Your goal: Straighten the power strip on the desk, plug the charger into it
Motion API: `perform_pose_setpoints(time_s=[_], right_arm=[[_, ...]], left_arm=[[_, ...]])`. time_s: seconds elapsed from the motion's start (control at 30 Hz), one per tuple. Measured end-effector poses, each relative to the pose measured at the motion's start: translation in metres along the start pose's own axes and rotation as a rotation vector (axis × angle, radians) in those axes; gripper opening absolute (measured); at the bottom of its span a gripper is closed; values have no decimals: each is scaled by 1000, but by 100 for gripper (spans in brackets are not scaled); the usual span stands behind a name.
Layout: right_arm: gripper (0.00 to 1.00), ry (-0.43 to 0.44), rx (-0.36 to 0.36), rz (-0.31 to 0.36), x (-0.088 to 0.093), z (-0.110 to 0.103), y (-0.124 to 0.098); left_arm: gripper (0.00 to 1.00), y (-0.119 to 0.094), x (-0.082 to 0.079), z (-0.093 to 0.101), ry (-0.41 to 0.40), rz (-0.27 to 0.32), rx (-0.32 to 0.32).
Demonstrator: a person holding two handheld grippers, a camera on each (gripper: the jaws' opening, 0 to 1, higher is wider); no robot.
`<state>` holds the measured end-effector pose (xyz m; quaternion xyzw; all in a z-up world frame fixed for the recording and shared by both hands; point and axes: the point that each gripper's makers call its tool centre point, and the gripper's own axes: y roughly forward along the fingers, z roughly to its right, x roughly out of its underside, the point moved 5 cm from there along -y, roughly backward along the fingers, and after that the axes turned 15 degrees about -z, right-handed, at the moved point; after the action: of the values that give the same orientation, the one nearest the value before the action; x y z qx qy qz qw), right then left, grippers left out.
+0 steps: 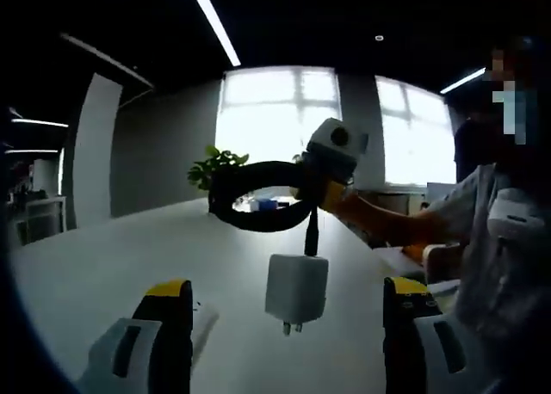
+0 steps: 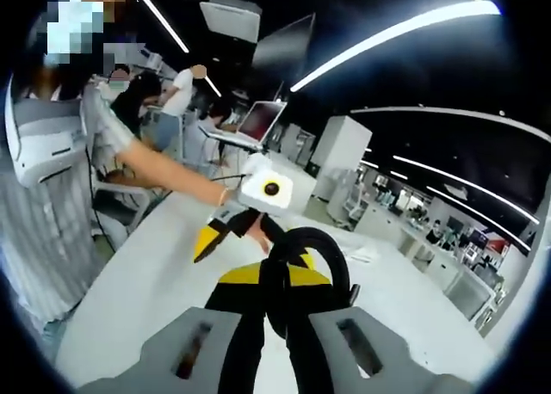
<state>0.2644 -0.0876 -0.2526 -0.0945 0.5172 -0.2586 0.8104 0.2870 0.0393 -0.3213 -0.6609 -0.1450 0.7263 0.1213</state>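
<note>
A white charger (image 1: 297,289) hangs prongs down over the white desk (image 1: 95,265) from a coiled black cable (image 1: 254,196). My right gripper (image 1: 325,181) comes in from the right and holds that coil up. My left gripper (image 1: 287,295) is open, its yellow-tipped jaws wide apart on either side of the charger in the picture. A flat white piece (image 1: 203,315), perhaps the power strip, lies on the desk behind the left jaw. In the right gripper view my right gripper (image 2: 275,278) is shut on the black cable (image 2: 323,248), and the left gripper (image 2: 225,230) hovers just beyond it.
The person holding the grippers sits at the desk's side (image 1: 499,239), one forearm (image 2: 164,175) reaching across. A potted plant (image 1: 215,163) stands at the desk's far end by bright windows. Other people work at a laptop (image 2: 260,120) behind. A flat white item (image 2: 366,255) lies on the desk (image 2: 129,282).
</note>
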Motion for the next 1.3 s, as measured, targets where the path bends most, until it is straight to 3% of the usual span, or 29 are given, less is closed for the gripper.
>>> perform_pose_setpoints(time_s=[0.07,0.13,0.33,0.77,0.97,1.3], right_arm=[[5,-6,-11,7,-1,-3,1],[5,-9,-23,14,-2,-4,1],[5,-21,-42,25,-5,-6,4],[5,-31,-85,62,-14,-11,8],[5,-27,-116,75,-16,-14,11],[5,3,-193,107,-18,-21,13]], left_arm=[[90,0,0,5,-15,5,62],[89,-1,-1,2,-22,10,86],[83,3,0,6,-26,2,110],[66,13,0,19,-60,17,241],[65,15,0,23,-64,5,296],[63,21,6,37,-52,-31,331]])
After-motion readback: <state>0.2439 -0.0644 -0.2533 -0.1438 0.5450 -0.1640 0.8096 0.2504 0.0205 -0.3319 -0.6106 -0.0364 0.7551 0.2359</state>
